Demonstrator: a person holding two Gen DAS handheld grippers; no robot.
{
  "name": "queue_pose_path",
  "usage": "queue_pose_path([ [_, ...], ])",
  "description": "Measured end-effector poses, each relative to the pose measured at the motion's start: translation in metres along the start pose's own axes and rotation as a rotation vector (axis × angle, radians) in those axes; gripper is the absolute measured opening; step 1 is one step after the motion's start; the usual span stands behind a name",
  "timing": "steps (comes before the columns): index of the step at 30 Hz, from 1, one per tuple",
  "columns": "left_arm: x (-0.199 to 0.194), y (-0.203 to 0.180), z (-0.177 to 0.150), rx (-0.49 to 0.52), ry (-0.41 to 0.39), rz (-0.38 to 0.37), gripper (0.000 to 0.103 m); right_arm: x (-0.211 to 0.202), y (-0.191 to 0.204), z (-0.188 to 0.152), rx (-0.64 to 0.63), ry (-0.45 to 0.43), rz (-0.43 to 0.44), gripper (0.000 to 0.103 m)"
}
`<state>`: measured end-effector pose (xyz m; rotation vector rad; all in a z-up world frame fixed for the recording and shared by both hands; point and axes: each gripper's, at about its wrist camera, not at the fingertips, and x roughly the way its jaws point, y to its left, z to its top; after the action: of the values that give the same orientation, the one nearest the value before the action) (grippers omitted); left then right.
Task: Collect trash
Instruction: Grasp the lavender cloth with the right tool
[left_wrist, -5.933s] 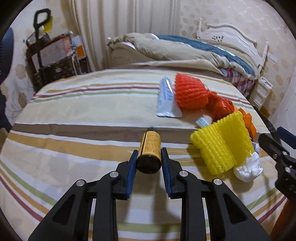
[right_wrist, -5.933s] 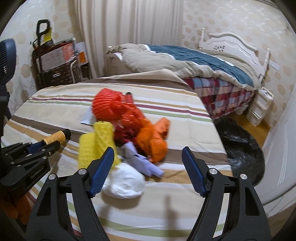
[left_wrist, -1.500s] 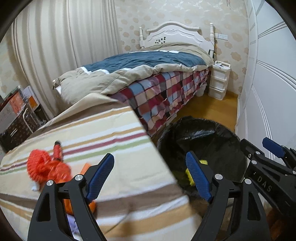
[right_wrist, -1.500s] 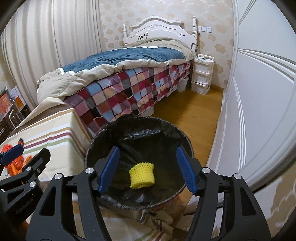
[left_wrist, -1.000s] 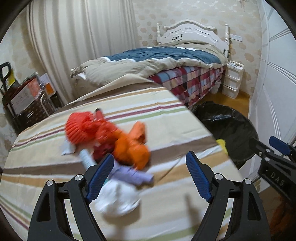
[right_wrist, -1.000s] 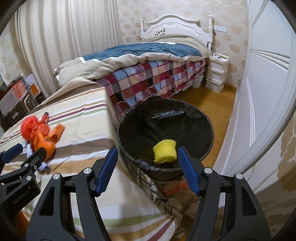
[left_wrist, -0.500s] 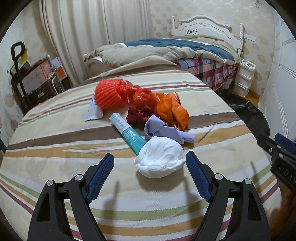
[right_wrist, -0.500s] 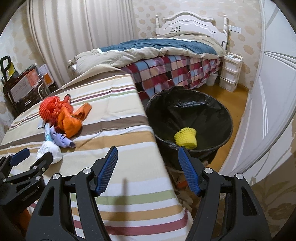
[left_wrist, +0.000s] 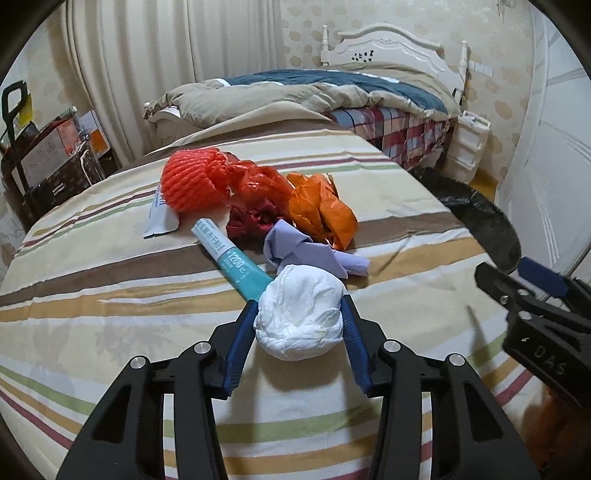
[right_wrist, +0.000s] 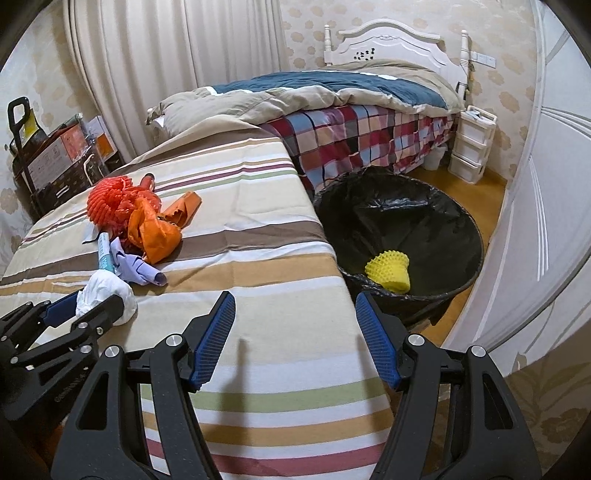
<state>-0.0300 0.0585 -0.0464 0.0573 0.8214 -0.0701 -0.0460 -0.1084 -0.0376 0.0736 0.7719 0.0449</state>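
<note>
I see the white wad (left_wrist: 301, 317) low in the centre of the left view, on the striped cover (left_wrist: 110, 295). My left gripper (left_wrist: 298, 314) has just been closing and clamps it, hiding its sides. My right gripper (right_wrist: 295, 332) gapes empty. The bin (right_wrist: 469, 236) sits at right, its near rim cut off.

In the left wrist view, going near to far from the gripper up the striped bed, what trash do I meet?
White wad between the left gripper's pads → teal tube → purple wrapper → orange bag → orange foam net.
</note>
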Motion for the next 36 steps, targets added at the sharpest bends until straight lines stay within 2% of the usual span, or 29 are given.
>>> queue_pose_path([
  [3, -0.011, 0.009, 0.000, -0.011, -0.027, -0.001, 0.046, 0.000, 0.005, 0.001, -0.013, 0.001, 0.008, 0.066],
  [7, -0.023, 0.027, -0.001, -0.031, -0.058, 0.035, 0.046, 0.001, 0.015, 0.000, -0.034, 0.004, 0.023, 0.066],
  [14, -0.025, 0.067, -0.003, -0.100, -0.054, 0.108, 0.046, 0.006, 0.042, 0.003, -0.089, 0.014, 0.065, 0.066],
  [21, -0.022, 0.096, -0.005, -0.156, -0.040, 0.145, 0.046, 0.014, 0.077, 0.010, -0.165, 0.019, 0.123, 0.066],
  [27, -0.019, 0.113, -0.009, -0.188, -0.028, 0.160, 0.046, 0.021, 0.104, 0.015, -0.212, 0.038, 0.159, 0.057],
  [33, -0.019, 0.126, -0.012, -0.216, -0.025, 0.160, 0.046, 0.035, 0.119, 0.018, -0.244, 0.064, 0.161, 0.056],
  [36, -0.018, 0.128, -0.013, -0.221, -0.022, 0.153, 0.046, 0.041, 0.124, 0.017, -0.251, 0.090, 0.162, 0.049],
])
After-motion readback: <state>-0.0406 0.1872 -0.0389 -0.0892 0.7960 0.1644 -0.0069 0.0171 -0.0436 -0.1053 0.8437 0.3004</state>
